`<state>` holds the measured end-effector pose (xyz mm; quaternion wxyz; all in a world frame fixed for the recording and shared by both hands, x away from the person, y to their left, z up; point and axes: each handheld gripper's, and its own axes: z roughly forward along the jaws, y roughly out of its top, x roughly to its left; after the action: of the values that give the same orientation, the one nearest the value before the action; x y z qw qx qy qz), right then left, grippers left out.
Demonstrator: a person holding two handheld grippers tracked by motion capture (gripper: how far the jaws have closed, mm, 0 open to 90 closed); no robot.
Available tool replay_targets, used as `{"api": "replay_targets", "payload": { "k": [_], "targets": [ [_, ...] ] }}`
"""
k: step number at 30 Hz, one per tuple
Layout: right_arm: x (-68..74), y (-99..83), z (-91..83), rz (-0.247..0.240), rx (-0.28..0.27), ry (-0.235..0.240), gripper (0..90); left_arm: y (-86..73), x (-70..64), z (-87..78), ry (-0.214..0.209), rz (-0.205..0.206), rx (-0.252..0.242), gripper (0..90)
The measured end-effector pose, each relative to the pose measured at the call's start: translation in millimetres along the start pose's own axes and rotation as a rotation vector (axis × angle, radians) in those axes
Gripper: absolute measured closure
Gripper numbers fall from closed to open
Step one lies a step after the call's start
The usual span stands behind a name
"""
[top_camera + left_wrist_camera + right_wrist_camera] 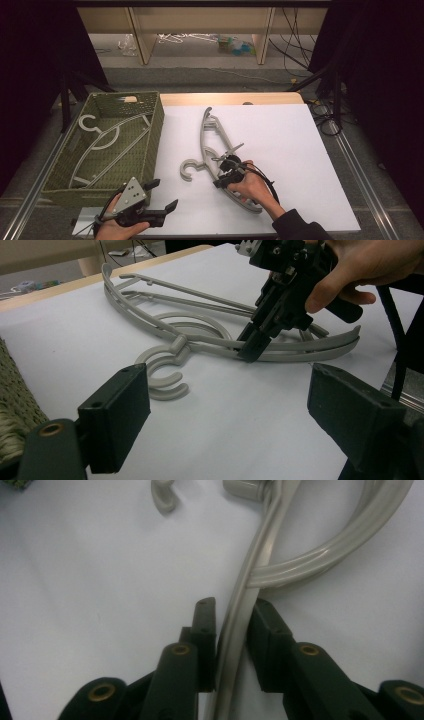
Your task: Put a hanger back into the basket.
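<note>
Your right gripper point(218, 183) has its two black jaws set either side of the curved arm of the grey plastic hanger point(216, 150). In the right gripper view the arm point(235, 630) runs up between the pads, and the jaws look closed on it, the left pad touching and the right pad just at its edge. From the left gripper view the same gripper point(250, 347) comes down steeply onto the hanger's point(200, 337) outer arm, with your hand point(360, 265) wrapped round the handle above it.

The hanger lies flat on the white sheet point(280, 145) covering the table. Its open hook point(189, 169) points toward the woven green basket point(150, 145), and its long bowed body runs from near your right hand away toward the far edge of the sheet.

Your left gripper point(162, 195) has its jaws wide apart and clamped on nothing. It sits just beside the near right corner of the basket, well apart from the hanger's hook, with the grey three-cornered plate point(133, 191) on top. In its own view, the two pads point(117, 420) frame the hook point(162, 372) lying beyond them.

Inside the basket a second grey hanger point(102, 142) lies on the bottom, its hook toward the basket's far left corner.
</note>
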<state>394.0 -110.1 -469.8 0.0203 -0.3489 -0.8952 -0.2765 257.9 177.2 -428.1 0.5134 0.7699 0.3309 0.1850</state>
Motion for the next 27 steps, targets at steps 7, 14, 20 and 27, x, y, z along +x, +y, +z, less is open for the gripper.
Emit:
{"api": "replay_targets", "payload": {
  "k": [7,14,20,27],
  "targets": [
    [0.2,0.1,-10.0,0.004,0.000,0.021,76.1,0.3,0.8,0.1,0.009,-0.014,-0.011,17.1],
    [-4.9,-1.7,-34.9,-0.025,-0.034,0.067,81.2,1.0,0.8,-1.4,0.025,-0.013,-0.011,17.3],
    [-12.3,-8.9,-59.9,-0.070,-0.056,0.168,81.3,1.0,-1.4,0.1,0.035,0.015,0.004,17.7],
    [-12.3,-20.4,-73.7,-0.167,-0.009,0.249,81.2,4.4,-4.5,15.0,0.039,0.162,0.056,21.6]
  ]
}}
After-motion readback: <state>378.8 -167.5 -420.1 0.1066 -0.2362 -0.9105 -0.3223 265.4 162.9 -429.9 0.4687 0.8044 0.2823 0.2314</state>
